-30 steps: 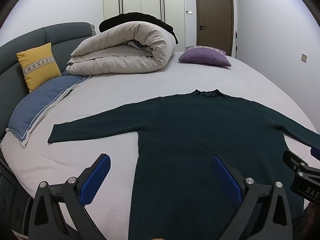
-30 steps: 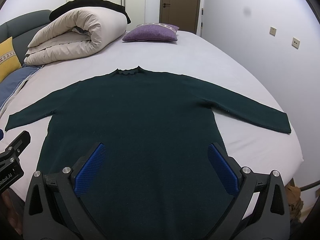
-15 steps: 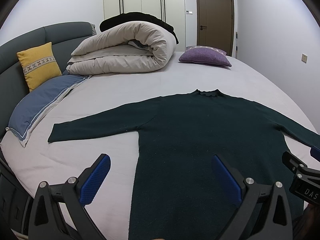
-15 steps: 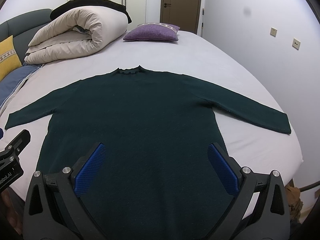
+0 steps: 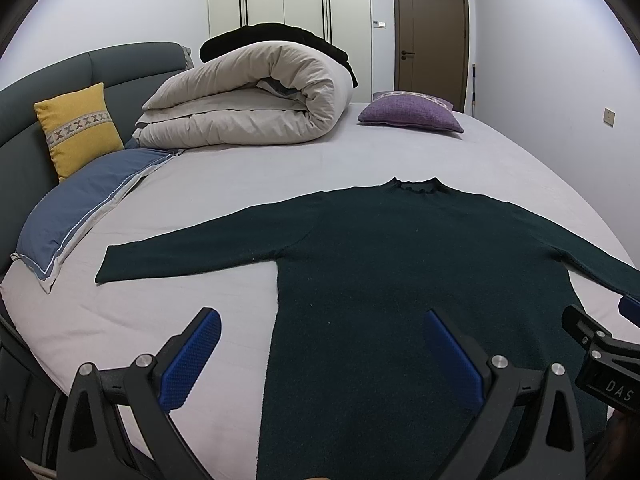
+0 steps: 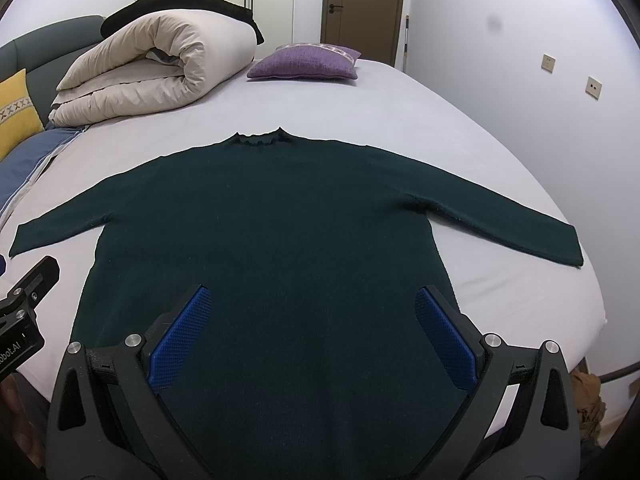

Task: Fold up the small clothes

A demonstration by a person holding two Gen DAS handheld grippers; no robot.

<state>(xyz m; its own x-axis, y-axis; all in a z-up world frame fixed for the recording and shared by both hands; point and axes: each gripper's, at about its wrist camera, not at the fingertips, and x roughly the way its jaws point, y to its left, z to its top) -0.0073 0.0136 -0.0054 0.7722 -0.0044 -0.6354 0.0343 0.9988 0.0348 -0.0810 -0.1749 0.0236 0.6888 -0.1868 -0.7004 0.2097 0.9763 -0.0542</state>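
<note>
A dark green long-sleeved sweater (image 5: 400, 264) (image 6: 272, 224) lies flat on the bed, collar away from me and both sleeves spread out sideways. My left gripper (image 5: 320, 320) hovers open above the sweater's lower left side edge, one finger over the sheet and one over the cloth. My right gripper (image 6: 312, 300) is open over the lower middle of the sweater's body, nothing between its blue pads. Each gripper's body shows at the edge of the other's view. The hem is hidden below the frames.
A rolled beige duvet (image 5: 248, 104) with a black item on top lies at the head of the bed (image 5: 248, 176). A purple cushion (image 5: 412, 114), a yellow cushion (image 5: 78, 128) and a blue pillow (image 5: 76, 212) sit nearby. The bed's right edge (image 6: 592, 288) is close to the right sleeve.
</note>
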